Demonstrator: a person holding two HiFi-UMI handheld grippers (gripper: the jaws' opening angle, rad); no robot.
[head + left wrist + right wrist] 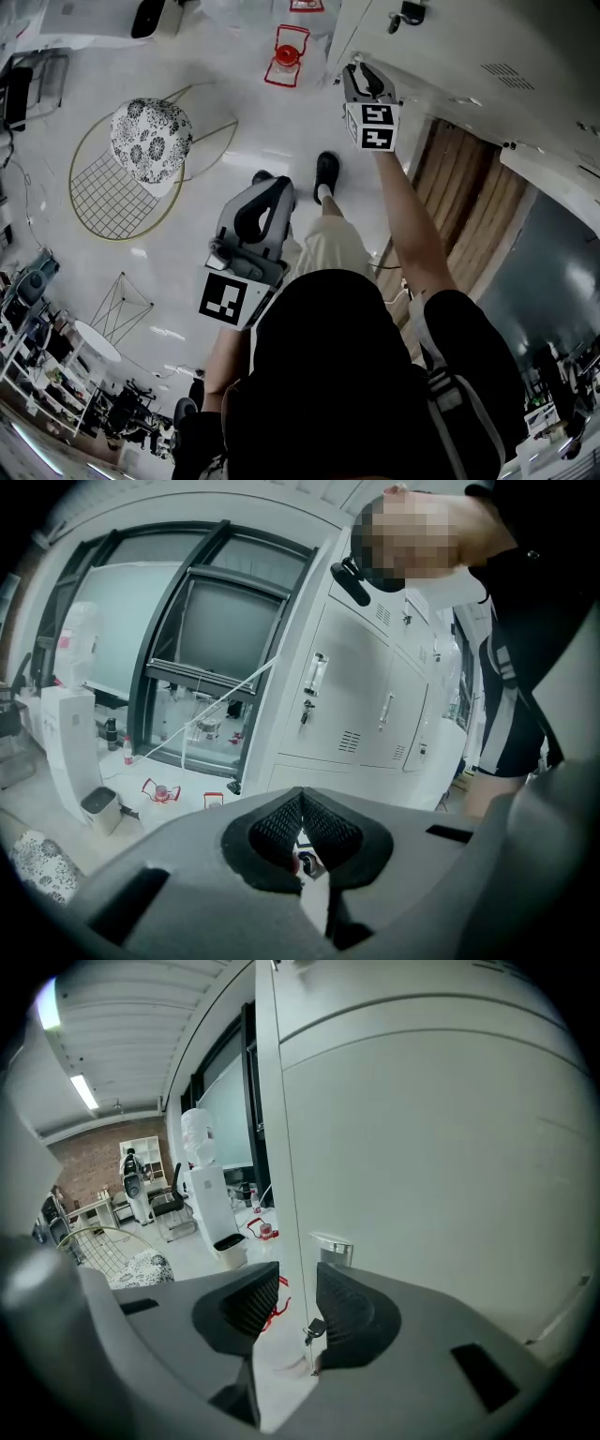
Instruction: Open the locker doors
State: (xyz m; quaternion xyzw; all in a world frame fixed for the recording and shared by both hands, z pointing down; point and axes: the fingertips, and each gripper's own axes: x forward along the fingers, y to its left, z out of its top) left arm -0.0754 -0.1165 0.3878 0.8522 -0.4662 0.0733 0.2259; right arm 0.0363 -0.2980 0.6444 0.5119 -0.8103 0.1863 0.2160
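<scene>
Floor: pale, glossy floor (262, 122); a wire chair (103, 202) with a patterned cushion (150, 141) stands on it.
Room: I see a dark-framed window (220, 630) beside grey lockers (361, 710).
Locker door (431, 1157): its edge and handle (333, 1249) lie just ahead of my right gripper (298, 1277), whose jaws are apart.
Left gripper (300, 801): jaws together, empty.
Markings: square black-and-white patterns (377, 127).

The left tongs (301, 803) are pointing out over the floor, their black ribbed pads (274, 825) pressing together at the tips. Beyond them a row of white lockers (361, 719) is standing with its doors closed, a handle (318, 672) catching the light. To the left of the tongs a big window (220, 630) is showing, with a small bin (98, 808) sitting below it. To their right a person in a dark top (530, 602) is leaning in.
</scene>
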